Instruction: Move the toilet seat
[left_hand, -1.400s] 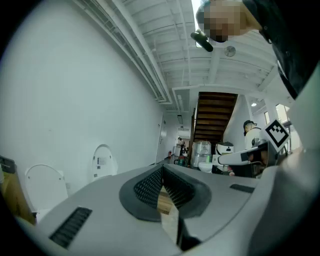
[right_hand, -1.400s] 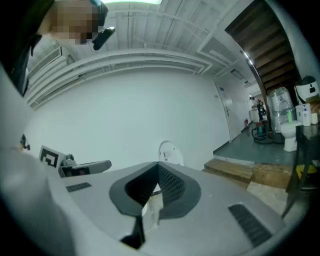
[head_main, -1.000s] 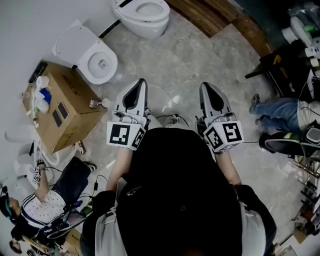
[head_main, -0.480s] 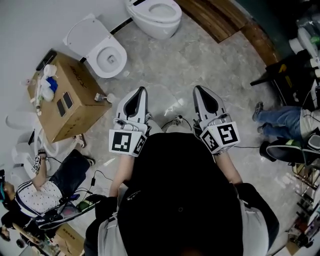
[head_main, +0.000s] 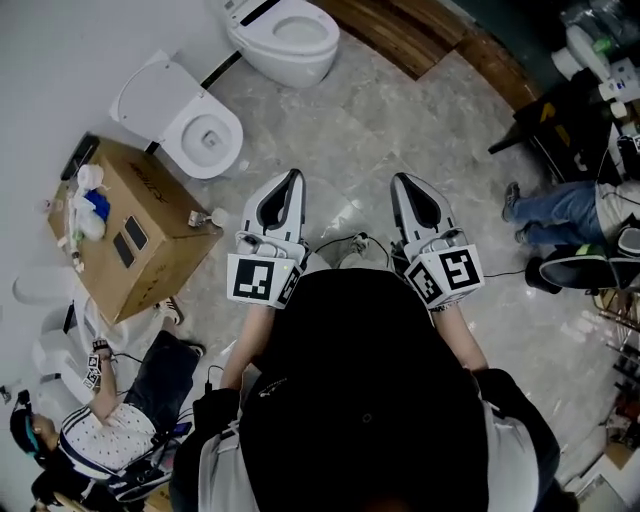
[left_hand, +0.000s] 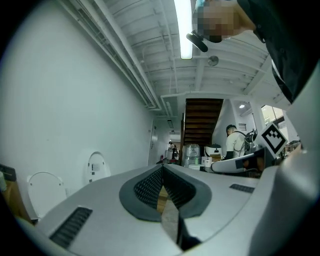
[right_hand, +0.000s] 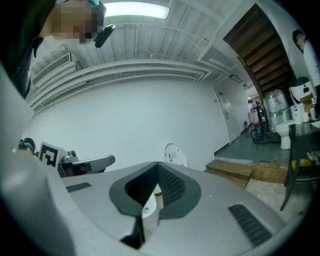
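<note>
**Entry: bathroom floor, head view, left to right**

- Cardboard box (head_main: 140, 245): just left of the open toilet, on the wearer's side of it.
- Open toilet (head_main: 205, 135): stands against the wall with its lid (head_main: 148, 88) raised. The toilet seat (head_main: 232, 140) appears to lie flat on the bowl, untouched.
- Second toilet (head_main: 285, 40): right of the open toilet, further along the wall. Which of the two the task means cannot be told.
- Left gripper (head_main: 285, 195): claw closed tight with nothing in it. It is right of the open toilet and well apart from it.
- Right gripper (head_main: 408, 195): claw likewise closed and empty, further right of the open toilet and level with the left gripper.

**Change over the last second:** only the view has swayed, so the open toilet drifts slightly in frame. Both grippers stay side by side and closed, and come no nearer.

**Bearing on task:** not yet begun, by this reading. The approach and the opening of a claw are both still ahead.
</note>
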